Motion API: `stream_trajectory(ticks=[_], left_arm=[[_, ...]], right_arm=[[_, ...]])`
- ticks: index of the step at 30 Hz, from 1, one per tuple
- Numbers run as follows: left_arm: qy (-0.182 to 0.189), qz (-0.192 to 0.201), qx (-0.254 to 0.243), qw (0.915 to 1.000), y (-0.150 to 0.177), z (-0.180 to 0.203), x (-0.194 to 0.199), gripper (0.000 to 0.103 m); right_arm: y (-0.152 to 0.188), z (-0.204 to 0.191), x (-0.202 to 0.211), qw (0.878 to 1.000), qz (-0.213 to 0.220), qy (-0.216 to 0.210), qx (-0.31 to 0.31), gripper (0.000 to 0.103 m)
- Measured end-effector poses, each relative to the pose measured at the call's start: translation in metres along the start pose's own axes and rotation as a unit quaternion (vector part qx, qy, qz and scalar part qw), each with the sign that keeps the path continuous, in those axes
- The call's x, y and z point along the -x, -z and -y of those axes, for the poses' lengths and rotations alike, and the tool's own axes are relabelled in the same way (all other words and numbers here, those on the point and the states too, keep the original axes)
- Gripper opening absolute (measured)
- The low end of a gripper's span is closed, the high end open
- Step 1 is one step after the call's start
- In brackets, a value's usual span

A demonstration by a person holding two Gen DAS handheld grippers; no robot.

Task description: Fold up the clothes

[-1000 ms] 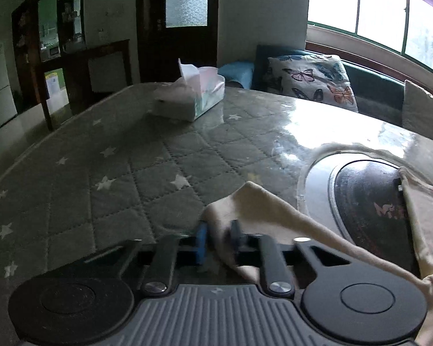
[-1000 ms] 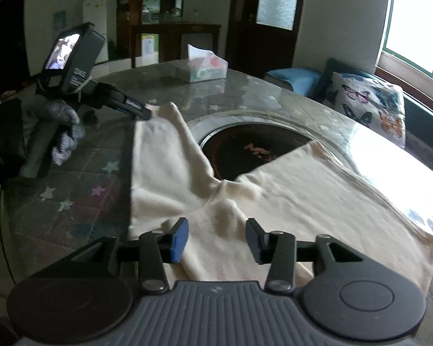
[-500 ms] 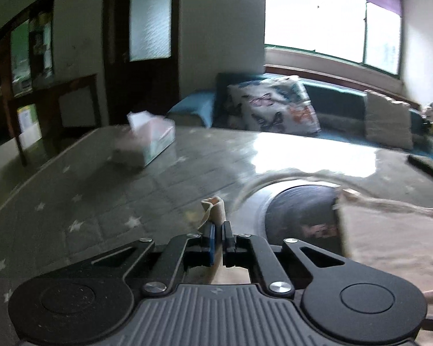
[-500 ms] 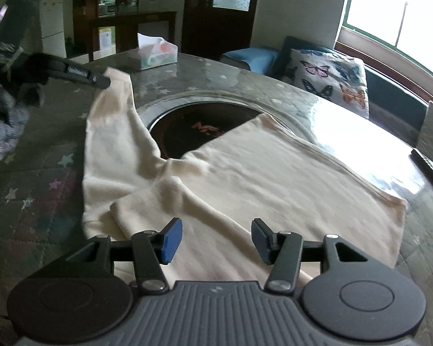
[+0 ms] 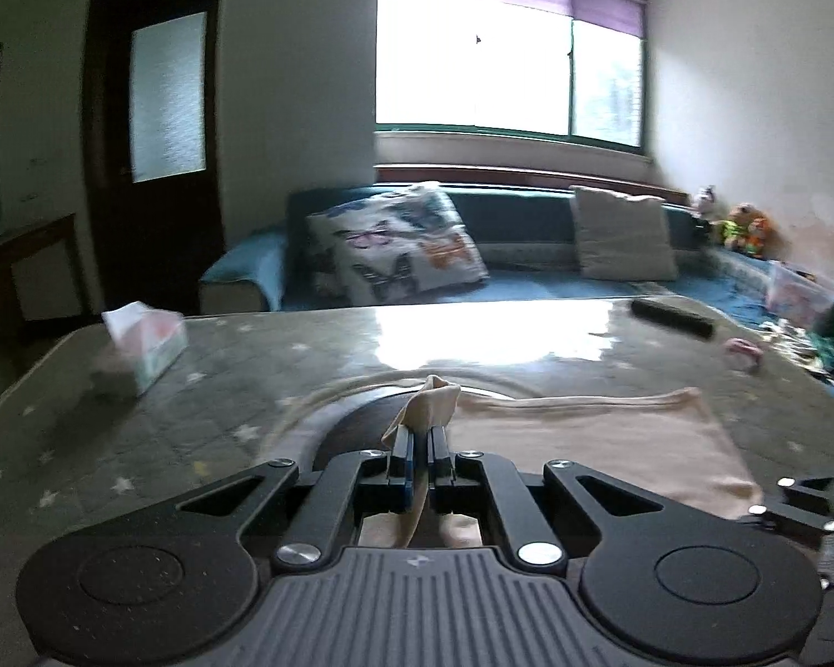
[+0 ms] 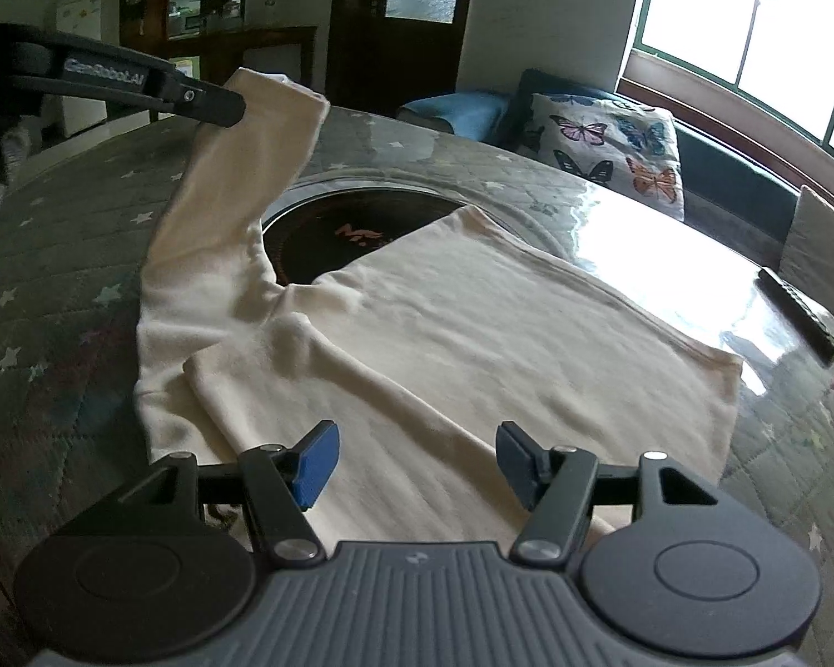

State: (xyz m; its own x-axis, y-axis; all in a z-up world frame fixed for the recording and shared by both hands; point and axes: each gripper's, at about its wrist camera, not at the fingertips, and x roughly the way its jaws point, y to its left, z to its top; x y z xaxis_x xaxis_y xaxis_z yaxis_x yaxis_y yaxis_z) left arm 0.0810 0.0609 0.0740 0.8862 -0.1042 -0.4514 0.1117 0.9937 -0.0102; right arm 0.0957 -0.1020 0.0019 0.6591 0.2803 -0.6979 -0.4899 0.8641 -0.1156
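A cream long-sleeved shirt (image 6: pixel 472 322) lies spread on the table, its body partly over the round dark hob. My left gripper (image 5: pixel 420 433) is shut on the cuff of the sleeve (image 5: pixel 431 397) and holds it lifted above the table. In the right wrist view it (image 6: pixel 233 105) holds the sleeve (image 6: pixel 233 183) raised at the upper left. My right gripper (image 6: pixel 414 458) is open and empty, just above the near part of the shirt.
A round dark hob (image 6: pixel 328 228) is set in the star-patterned table (image 6: pixel 55 255). A tissue box (image 5: pixel 147 342) stands at the far left. A black remote (image 6: pixel 800 311) and a small pink object (image 5: pixel 742 347) lie at the right. A sofa with cushions (image 5: pixel 395 247) stands beyond.
My left gripper has shut on the sleeve cuff, lifted it off the table and swung right toward the shirt body. My right gripper has stayed open over the shirt.
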Motion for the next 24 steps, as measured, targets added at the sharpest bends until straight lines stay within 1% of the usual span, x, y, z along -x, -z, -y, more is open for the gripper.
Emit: stream_trajectory(ticks=[8, 24], left_arm=[[0.045, 0.003, -0.03, 0.9985, 0.0, 0.043, 0.011, 0.005], [0.097, -0.011, -0.074, 0.9925, 0.007, 0.101, 0.015, 0.005]], right_arm=[[0.012, 0.015, 0.013, 1.0, 0.009, 0.01, -0.015, 0.064], [0.034, 0.044, 0.032, 0.998, 0.02, 0.035, -0.043, 0.064]])
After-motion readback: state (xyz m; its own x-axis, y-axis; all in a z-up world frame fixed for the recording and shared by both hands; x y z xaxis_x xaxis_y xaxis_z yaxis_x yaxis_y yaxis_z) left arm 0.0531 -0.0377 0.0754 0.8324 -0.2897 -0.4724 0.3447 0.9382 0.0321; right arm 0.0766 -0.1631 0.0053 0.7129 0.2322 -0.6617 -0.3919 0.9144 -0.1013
